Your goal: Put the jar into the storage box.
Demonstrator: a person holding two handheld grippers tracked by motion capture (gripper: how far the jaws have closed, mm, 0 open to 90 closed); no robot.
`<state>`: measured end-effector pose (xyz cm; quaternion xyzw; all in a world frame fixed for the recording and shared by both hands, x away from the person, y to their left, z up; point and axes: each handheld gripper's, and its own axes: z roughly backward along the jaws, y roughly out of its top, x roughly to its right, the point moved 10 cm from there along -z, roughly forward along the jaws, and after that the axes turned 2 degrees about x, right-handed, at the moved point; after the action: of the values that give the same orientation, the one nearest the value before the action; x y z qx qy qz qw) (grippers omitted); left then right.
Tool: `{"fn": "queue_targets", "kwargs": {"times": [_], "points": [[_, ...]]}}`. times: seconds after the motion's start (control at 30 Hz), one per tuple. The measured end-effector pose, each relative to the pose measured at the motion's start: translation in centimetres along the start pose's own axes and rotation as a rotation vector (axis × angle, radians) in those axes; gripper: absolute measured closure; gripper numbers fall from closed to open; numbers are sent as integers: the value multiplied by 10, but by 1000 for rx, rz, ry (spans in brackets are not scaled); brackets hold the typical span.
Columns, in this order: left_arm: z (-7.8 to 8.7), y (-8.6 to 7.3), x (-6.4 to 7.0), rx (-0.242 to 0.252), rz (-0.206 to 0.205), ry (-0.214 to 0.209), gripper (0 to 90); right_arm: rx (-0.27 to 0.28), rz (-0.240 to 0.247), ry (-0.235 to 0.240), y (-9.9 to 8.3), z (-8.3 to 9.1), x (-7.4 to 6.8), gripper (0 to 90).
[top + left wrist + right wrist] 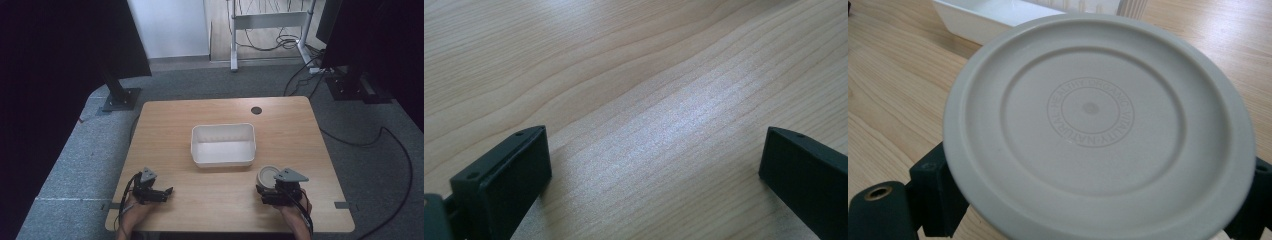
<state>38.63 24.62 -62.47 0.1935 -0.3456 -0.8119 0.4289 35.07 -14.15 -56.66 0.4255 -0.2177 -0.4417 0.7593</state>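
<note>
- Round grey lid (1098,125) between the jaws of the right gripper (278,191), flat face turned up, embossed ring of lettering at its centre; jaws clenched on its edge from both sides.
- In the high view, same lid (269,175) near the front right corner of the counter (165,130), just beside the near right corner of the white tub (223,145).
- White tub open and sitting mid-counter, its rim showing behind the lid in the right gripper view (983,17).
- Left gripper (159,194) low over bare wood at the front left, well apart from tub and lid; jaws released, spread wide, grasping nothing.
</note>
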Motion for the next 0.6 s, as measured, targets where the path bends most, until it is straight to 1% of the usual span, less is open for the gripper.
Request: {"fn": "queue_targets", "kwargs": {"times": [0.3, 0.6], "points": [[0, 0, 0, -1, -1, 0, 0, -3, 0, 0, 6, -8, -3, 94], [0, 0, 0, -1, -1, 0, 0, 5, 14, 10, 19, -16, -10, 94]]}}
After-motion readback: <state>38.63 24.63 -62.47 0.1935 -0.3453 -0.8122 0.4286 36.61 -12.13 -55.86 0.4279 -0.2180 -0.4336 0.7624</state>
